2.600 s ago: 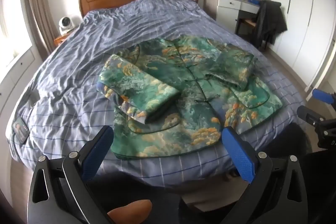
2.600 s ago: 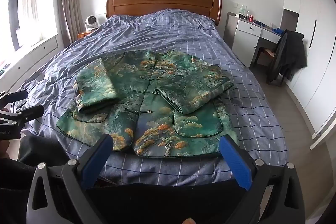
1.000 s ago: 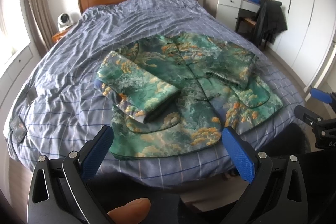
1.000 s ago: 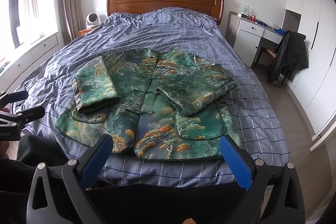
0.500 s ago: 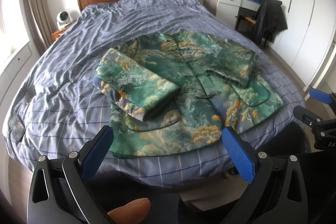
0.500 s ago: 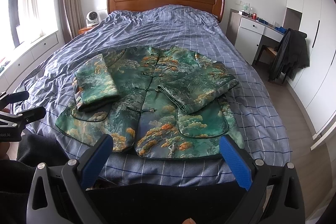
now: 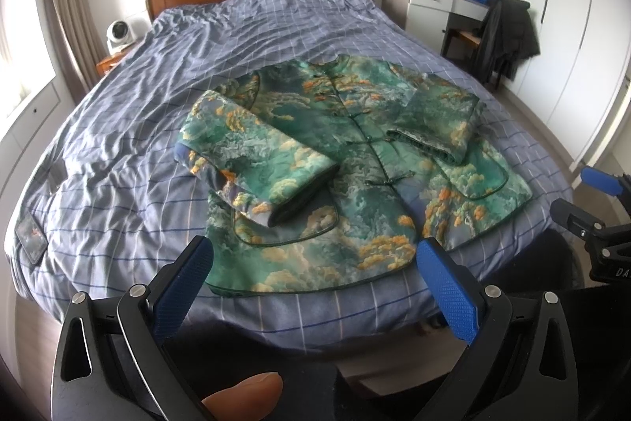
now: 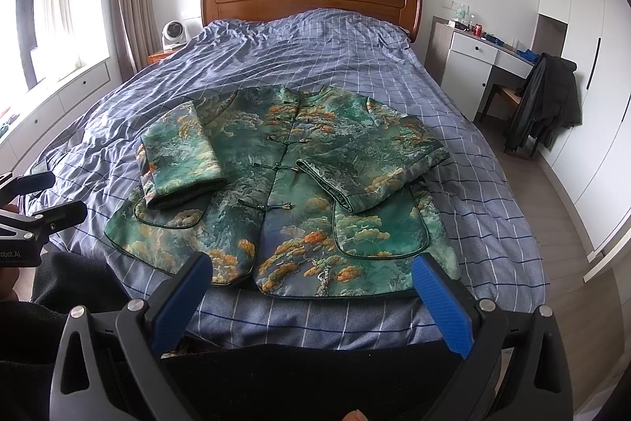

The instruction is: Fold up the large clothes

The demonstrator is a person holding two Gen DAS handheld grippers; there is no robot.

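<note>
**Inspector:** Item under review: a green quilted jacket printed with orange and teal clouds (image 8: 276,208), lying face up on the blue checked bedspread (image 8: 465,184), collar toward the brown wooden headboard (image 8: 311,0) at 12 o'clock, hem at the foot of the bed. Both sleeves are already folded in across the front. The sleeve at 9 o'clock (image 8: 179,154) lies neat; the sleeve at 3 o'clock (image 8: 374,168) sits on a slant.

**Operator:** And the tools?

**Inspector:** The left gripper (image 7: 311,287) and right gripper (image 8: 311,298) both hang just short of the hem, blue pads spread wide, nothing between them. Neither touches the cloth.

**Operator:** So the step in hand?

**Inspector:** In my judgement, taking the hem and carrying it up toward the collar. To do it well, each gripper should bite a hem corner, left at 7 o'clock, right at 5 o'clock, catching both layers of the padded fabric (thick stuff, likely to spring back). Lift the corners together and level, so that the sleeves stay trapped inside the fold.

**Operator:** Risks?

**Inspector:** The slanted sleeve may slide out at 3 o'clock, and pinching the bedspread along with the hem would drag it up too.
</note>
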